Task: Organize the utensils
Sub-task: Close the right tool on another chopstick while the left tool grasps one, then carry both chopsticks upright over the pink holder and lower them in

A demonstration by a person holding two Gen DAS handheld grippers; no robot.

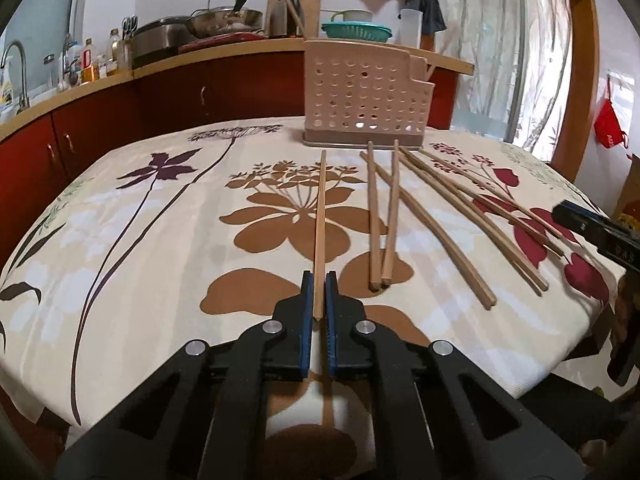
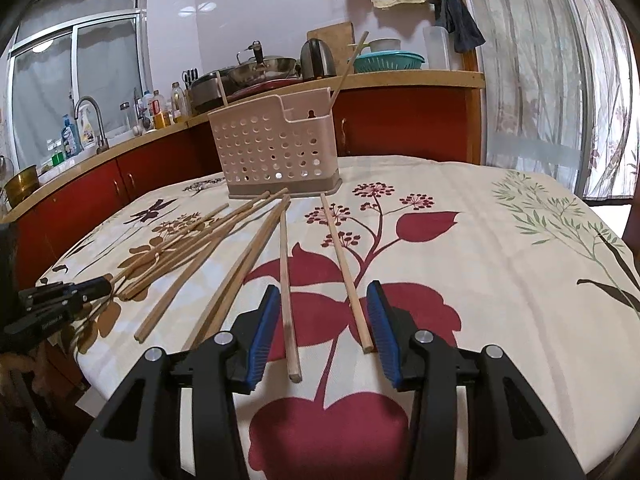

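Left gripper (image 1: 319,294) pinches one chopstick (image 1: 321,216) near its end (may pivot, miss holder (image 1: 362,100)); right gripper (image 2: 322,320), half open, straddles two chopsticks (image 2: 286,280), risks double-grab.

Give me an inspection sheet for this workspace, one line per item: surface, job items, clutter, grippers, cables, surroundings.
Surface: table under a floral tablecloth, flat.
Job's things: perforated utensil holder upright at the far side, two chopsticks already standing in it; loose wooden chopsticks lie scattered before it.
Clutter: nothing seen on the table besides these.
Grippers: left gripper shut on one chopstick near its close end; right gripper open, two chopsticks lying between its fingers, untouched.
Cables: nothing seen.
Surroundings: kitchen counter behind with wok, kettle, bottles, teal colander; sink faucet; window; curtain at right.
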